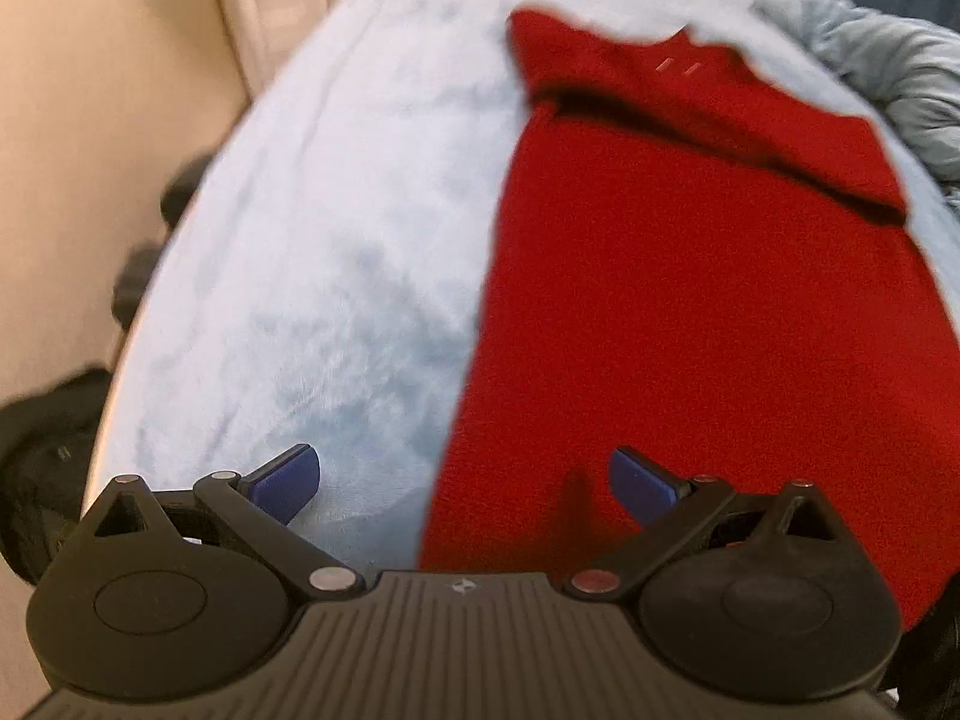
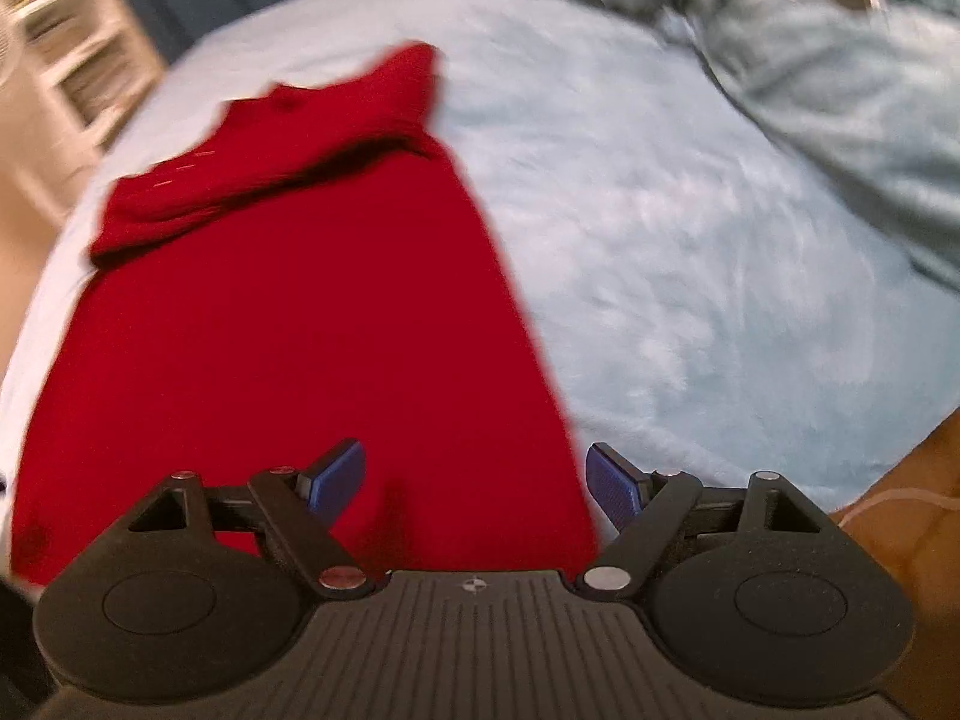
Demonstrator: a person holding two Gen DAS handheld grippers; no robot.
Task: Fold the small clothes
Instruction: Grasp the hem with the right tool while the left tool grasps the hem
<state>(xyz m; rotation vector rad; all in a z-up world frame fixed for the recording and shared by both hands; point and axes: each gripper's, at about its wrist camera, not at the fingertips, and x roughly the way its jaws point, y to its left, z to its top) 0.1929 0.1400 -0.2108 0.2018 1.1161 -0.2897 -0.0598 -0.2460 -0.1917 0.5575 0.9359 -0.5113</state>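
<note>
Pale blue plush fabric covers the bed (image 1: 312,228), the surface that carries everything here. A red garment (image 1: 690,300) lies flat on it, its far end folded back over itself in a thick band. Its near hem reaches the near edge of the bed under both of my grippers.

In the left wrist view, a cream wall or panel rises past the bed's left edge, and dark objects sit low beside that edge; blur keeps me from identifying them. A rumpled grey-blue blanket (image 1: 888,78) lies at the far right corner. In the right wrist view, the same blanket (image 2: 840,96) fills the far right, white shelving (image 2: 66,54) stands beyond the far left corner, and a brown floor shows past the near right edge.

My left gripper (image 1: 465,483) is released, jaws spread, with nothing between them. One fingertip hangs over bare plush, the other over the garment's left border. My right gripper (image 2: 477,483) is likewise spread and empty, straddling the garment's right border (image 2: 300,330).

Both views are motion-blurred. Whether either fingertip touches the cloth cannot be determined. The garment's near corners are cut off behind the gripper bodies.

Bare plush lies open to the left and right of the garment.
</note>
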